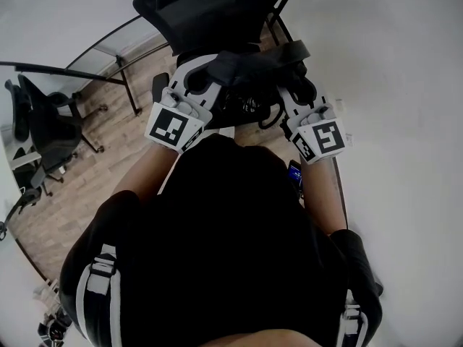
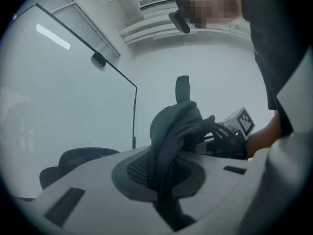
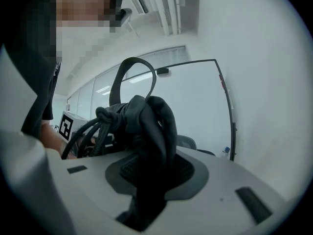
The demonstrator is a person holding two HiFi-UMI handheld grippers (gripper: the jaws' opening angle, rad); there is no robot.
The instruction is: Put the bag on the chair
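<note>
as both tools are clamped on it, the bag (image 1: 255, 69) hangs between them in front of the person, close up against the backrest of the black office chair (image 1: 210, 9). the left tool (image 2: 164, 180) has its jaws nearly together on a thin fold of the dark fabric. the right tool (image 3: 146, 180) stands a little wider, pinched on a thicker bunch of the same fabric, with a strap loop (image 3: 138, 62) rising behind it. in the head view the bag and the tools cover the seat, so i cannot tell whether the bag already rests on it. the step in hand looks like the carry-over: the bag is at the chair but not let go. the next move likely calls for lowering both tools together until the weight sits on the seat. the bag should stay level. then both jaws open and draw back without snagging the strap.
</note>
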